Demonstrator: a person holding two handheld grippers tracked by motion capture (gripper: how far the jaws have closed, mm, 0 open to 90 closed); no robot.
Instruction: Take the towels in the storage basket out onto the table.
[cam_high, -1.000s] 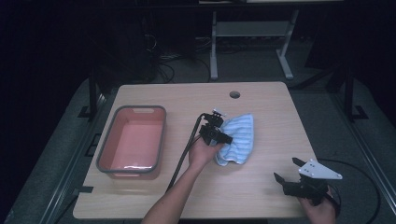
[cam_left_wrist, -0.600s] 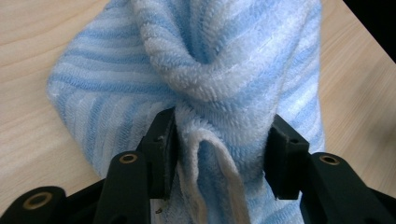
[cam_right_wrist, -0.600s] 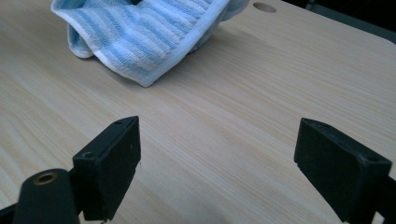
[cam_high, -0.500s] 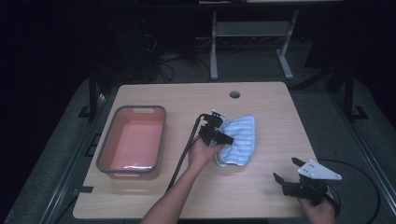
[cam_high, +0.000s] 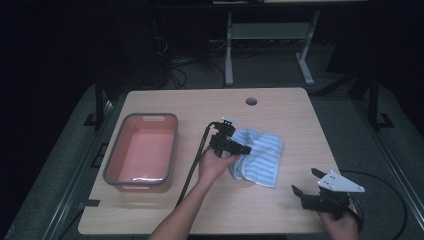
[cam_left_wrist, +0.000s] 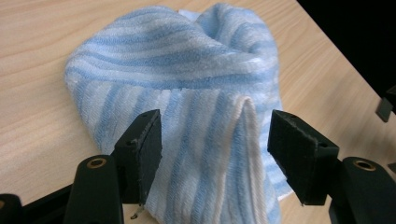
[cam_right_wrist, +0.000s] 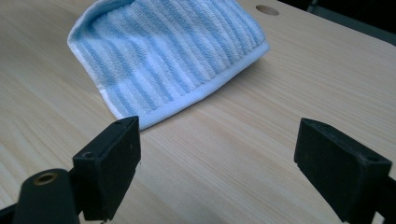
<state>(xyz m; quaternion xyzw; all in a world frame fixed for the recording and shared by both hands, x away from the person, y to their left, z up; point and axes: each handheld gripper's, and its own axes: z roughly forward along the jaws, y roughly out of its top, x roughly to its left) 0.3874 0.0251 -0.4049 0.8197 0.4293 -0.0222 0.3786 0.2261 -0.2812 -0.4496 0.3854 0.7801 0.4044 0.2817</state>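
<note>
Blue striped towel (cam_high: 260, 157) crumpled right of the table's (cam_high: 280, 110) centre, left gripper (cam_left_wrist: 215, 154) at its left edge, jaws apart astride a raised fold, right gripper (cam_high: 307, 187) near the table's near right corner, jaws wide and empty, pink tub (cam_high: 142, 150) at left.

From the right gripper (cam_high: 310, 192), bare table (cam_high: 300, 125) lies open toward ten o'clock up to the striped towel (cam_high: 262, 157), while the pink tub (cam_high: 142, 150) seemingly blocks the left side at nine o'clock.
</note>
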